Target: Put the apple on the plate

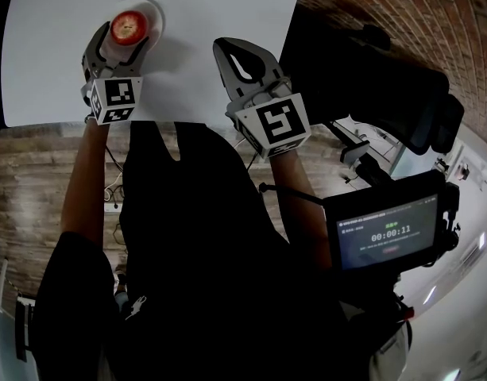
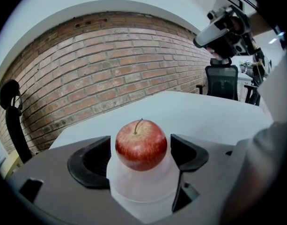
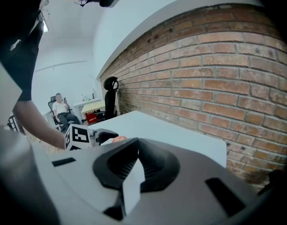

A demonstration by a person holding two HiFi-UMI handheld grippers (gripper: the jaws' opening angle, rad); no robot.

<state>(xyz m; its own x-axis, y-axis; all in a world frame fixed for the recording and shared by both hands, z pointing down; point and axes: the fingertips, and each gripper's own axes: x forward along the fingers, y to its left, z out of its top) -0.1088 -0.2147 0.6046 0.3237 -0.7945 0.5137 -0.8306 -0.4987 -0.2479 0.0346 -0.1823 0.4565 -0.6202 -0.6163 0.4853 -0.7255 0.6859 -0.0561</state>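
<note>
A red apple (image 1: 129,26) (image 2: 141,145) rests upright on a small white plate (image 1: 152,10) (image 2: 141,186) at the far left of the white table (image 1: 211,14). My left gripper (image 1: 124,44) (image 2: 141,149) is open, with its jaws on either side of the apple and plate and a narrow gap on each side. My right gripper (image 1: 241,63) (image 3: 134,161) is shut with nothing in it, over the table's near edge to the right of the plate. In the right gripper view, the left gripper's marker cube (image 3: 77,136) and a sliver of the apple (image 3: 118,138) show at the left.
A brick wall (image 2: 110,74) (image 3: 218,83) runs behind the table. A black office chair (image 1: 370,78) stands right of the table, another (image 2: 12,121) at its far left. A screen with a timer (image 1: 388,232) sits low right. A person (image 3: 61,108) sits far off.
</note>
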